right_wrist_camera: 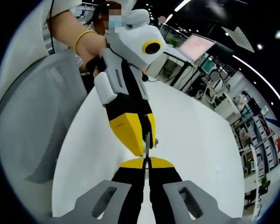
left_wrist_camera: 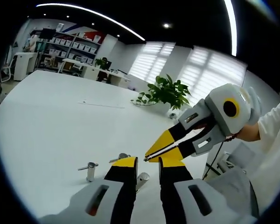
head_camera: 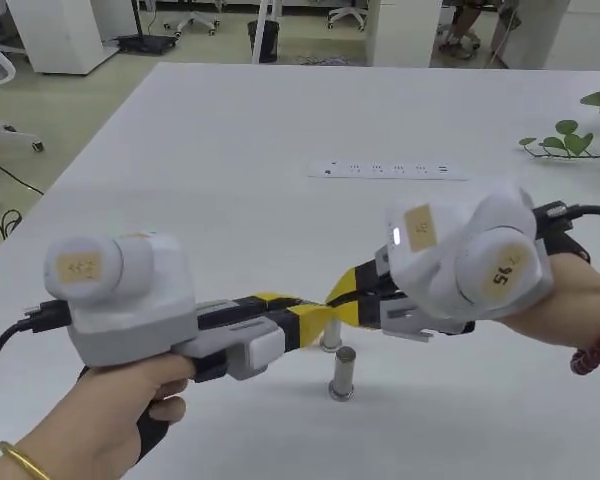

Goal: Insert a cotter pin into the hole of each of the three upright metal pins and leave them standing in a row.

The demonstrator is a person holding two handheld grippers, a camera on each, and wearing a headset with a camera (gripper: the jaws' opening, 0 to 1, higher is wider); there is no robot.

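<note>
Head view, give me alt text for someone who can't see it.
Two hand-held grippers meet tip to tip above a white table: the left gripper from the left, the right gripper from the right. Just below them a metal pin stands upright, a second pin partly hidden under their tips; a power strip lies farther back.

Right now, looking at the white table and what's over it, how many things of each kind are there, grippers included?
Grippers: 2, the left gripper and the right gripper
Metal pins: 3
Cotter pin, clamped in the right gripper: 1
Power strip: 1
Green plant: 1
Total: 8
</note>
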